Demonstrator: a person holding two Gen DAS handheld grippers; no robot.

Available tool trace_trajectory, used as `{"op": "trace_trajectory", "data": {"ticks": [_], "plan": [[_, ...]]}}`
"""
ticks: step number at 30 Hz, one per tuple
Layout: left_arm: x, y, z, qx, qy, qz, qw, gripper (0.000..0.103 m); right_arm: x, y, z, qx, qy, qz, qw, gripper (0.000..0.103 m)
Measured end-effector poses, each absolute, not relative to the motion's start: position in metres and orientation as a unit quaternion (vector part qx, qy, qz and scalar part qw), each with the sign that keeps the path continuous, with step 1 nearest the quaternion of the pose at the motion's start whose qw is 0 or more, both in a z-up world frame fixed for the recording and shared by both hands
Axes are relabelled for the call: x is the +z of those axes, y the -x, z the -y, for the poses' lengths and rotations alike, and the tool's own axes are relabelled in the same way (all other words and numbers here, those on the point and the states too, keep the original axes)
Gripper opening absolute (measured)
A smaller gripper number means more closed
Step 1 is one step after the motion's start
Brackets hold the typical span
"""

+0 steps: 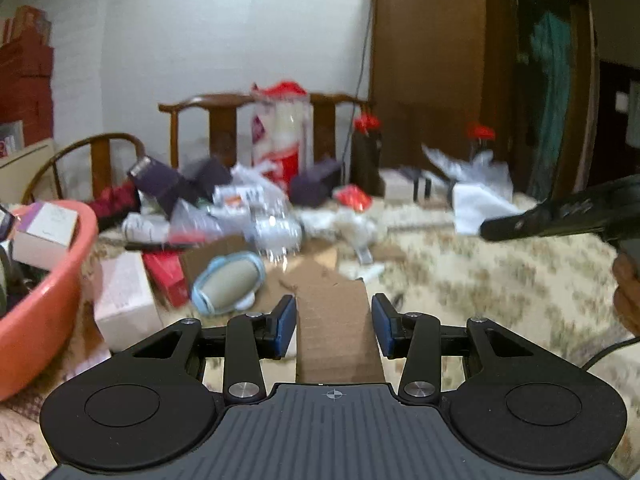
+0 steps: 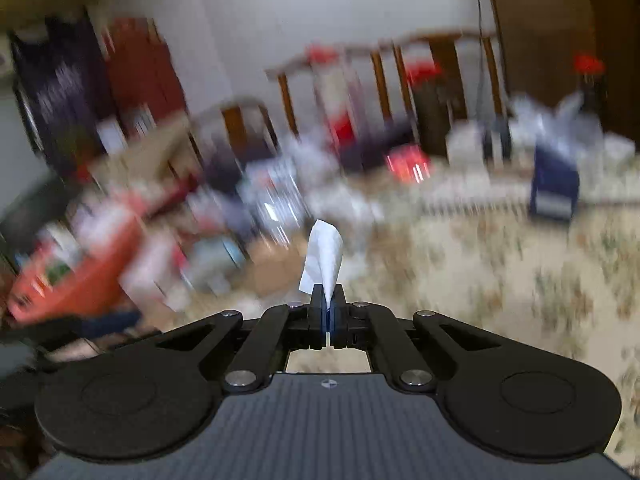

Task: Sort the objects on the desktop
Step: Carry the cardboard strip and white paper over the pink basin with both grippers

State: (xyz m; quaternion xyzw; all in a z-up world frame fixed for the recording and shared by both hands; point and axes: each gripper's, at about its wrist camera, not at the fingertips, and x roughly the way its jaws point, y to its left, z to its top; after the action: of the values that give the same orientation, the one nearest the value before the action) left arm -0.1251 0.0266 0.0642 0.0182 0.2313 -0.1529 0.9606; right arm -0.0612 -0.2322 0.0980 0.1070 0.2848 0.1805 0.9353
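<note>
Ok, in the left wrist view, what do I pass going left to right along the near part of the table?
Pink basin → white box → red packet → blue-rimmed grey object → cardboard strip between the left gripper pads → bare floral tablecloth → right gripper at the edge.

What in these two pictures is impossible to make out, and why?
- Right wrist view: the table clutter and the orange basin are smeared by motion blur; no labels readable.
- Right tongs: how far the white paper scrap reaches is hidden between the pads.
- Left wrist view: the cardboard strip runs under the tongs' body.
- Basin cut off by the left edge.
</note>
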Motion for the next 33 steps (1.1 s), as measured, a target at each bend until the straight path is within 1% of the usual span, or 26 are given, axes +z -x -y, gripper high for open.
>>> {"op": "trace_trajectory", "data": {"ticks": [1, 3, 7, 10, 12, 16, 19, 25, 28, 33], "plan": [[0.064, 0.125, -0.027, -0.154, -0.016, -0.232, 0.960, 0.041, 0.104, 0.065, 0.234, 0.185, -0.112, -0.273, 0.937, 0.002], [0.060, 0.122, -0.029, -0.152, -0.010, -0.239, 0.959, 0.041, 0.099, 0.067, 0.233, 0.187, -0.115, -0.278, 0.935, 0.002], [0.060, 0.120, -0.037, -0.151, -0.003, -0.244, 0.958, 0.041, 0.076, 0.058, 0.221, 0.188, -0.109, -0.330, 0.919, 0.002], [0.069, 0.126, -0.045, -0.148, 0.000, -0.222, 0.964, 0.041, 0.091, 0.068, 0.213, 0.202, -0.108, -0.306, 0.924, 0.002], [0.069, 0.127, -0.050, -0.144, 0.001, -0.221, 0.965, 0.041, 0.099, 0.071, 0.205, 0.208, -0.103, -0.293, 0.927, 0.002], [0.072, 0.125, -0.071, -0.132, 0.017, -0.224, 0.965, 0.041, 0.096, 0.068, 0.177, 0.221, -0.076, -0.314, 0.920, 0.002], [0.088, 0.129, -0.097, -0.109, 0.018, -0.201, 0.973, 0.041, 0.106, 0.067, 0.146, 0.240, -0.058, -0.310, 0.918, 0.002], [0.129, 0.132, -0.173, -0.029, 0.047, -0.161, 0.985, 0.042, 0.147, 0.058, 0.065, 0.294, -0.022, -0.280, 0.914, 0.002], [0.144, 0.127, -0.212, 0.014, 0.057, -0.157, 0.986, 0.042, 0.164, 0.053, 0.020, 0.325, -0.011, -0.270, 0.906, 0.002], [0.152, 0.112, -0.265, 0.071, 0.074, -0.165, 0.981, 0.042, 0.178, 0.041, -0.056, 0.365, 0.004, -0.268, 0.891, 0.002]]}}
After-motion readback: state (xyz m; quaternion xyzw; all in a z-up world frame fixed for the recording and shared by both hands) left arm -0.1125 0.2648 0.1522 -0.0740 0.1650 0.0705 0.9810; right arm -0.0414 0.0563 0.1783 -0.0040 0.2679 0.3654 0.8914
